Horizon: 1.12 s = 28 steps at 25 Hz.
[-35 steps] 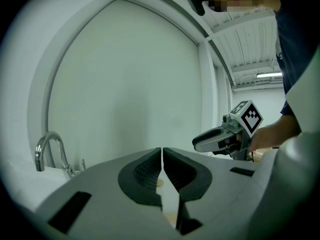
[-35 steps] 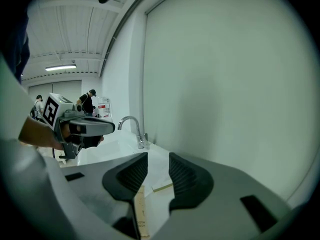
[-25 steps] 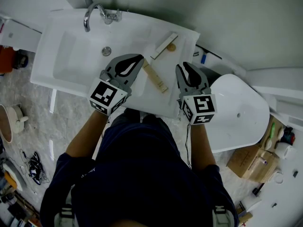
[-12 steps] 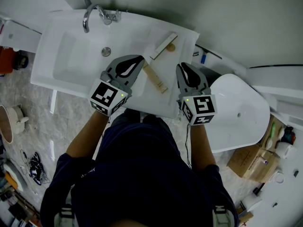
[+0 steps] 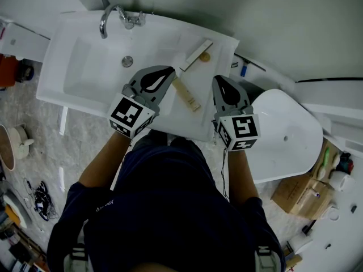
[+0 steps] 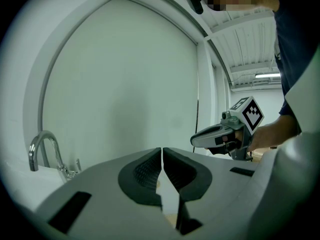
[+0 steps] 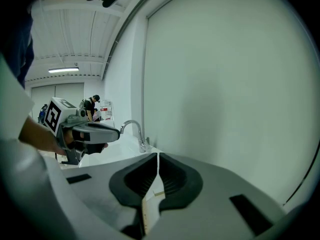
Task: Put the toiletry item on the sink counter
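At the bottom of the head view is the person's dark shirt (image 5: 164, 208), and from it 2 forearms reach up the frame, each with 1 gripper. The left gripper (image 5: 169, 69) is left of centre and the right gripper (image 5: 217, 79) is right of centre, both over the front part of the white desk (image 5: 218, 44).

In the left gripper view the fingers (image 6: 145, 171) are pressed together at the tips and nothing is between them. The right gripper's fingers (image 7: 175, 181) have just been closing; in its own view the tips now meet and they have hold of nothing. Through the narrow slit below the tips only the desk and a beige edge are seen.

The toiletry item (image 5: 186, 93), a long flat beige stick, lies slantwise on the flat part of the desk right of the basin (image 5: 96, 67). In the head view it is between the 2 grippers, and its upper end is just beside the tips of the left gripper. No fingers touch it.

Farther up the frame a long pale box (image 5: 197, 54) lies slantwise too, with a small round brownish thing (image 5: 205, 56) just beside it. The drain (image 5: 127, 61) is in the basin, and the chrome faucet (image 5: 116, 16) stands at the back edge, near the wall. At the right of the frame there is a white toilet (image 5: 283, 132).
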{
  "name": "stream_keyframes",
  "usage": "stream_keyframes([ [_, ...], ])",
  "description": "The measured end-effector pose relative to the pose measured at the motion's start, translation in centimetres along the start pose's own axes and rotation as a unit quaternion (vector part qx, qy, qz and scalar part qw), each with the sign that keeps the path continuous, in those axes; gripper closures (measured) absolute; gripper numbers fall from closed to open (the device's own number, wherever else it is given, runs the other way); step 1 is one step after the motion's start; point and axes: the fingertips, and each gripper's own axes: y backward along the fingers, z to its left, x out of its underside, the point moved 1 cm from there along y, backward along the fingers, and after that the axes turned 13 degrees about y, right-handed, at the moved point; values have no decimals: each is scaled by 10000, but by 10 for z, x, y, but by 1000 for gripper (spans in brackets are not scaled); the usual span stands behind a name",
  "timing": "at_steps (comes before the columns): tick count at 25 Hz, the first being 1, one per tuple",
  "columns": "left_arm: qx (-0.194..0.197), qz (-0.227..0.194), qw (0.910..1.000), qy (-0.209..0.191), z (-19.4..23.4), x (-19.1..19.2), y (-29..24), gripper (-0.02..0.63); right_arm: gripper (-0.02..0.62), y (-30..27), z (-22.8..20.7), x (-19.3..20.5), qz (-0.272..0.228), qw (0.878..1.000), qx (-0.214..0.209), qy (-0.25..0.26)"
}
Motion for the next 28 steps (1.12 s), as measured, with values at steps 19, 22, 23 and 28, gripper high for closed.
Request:
stream_keyframes([
  [19,-14,71,10000,65,5,3,-6,568,591,-6,-1,7,31,9998,-133,-141],
  [22,-19,88,9999,70,7,4,-9,568,592,-8,-4,11,53,9997,-138,-176],
  [23,-19,92,9999,75,8,4,-10,568,591,-9,-4,12,59,9997,-142,-181],
  [28,-15,112,9999,119,11,5,-19,567,591,-15,-10,15,92,9995,-173,-227],
])
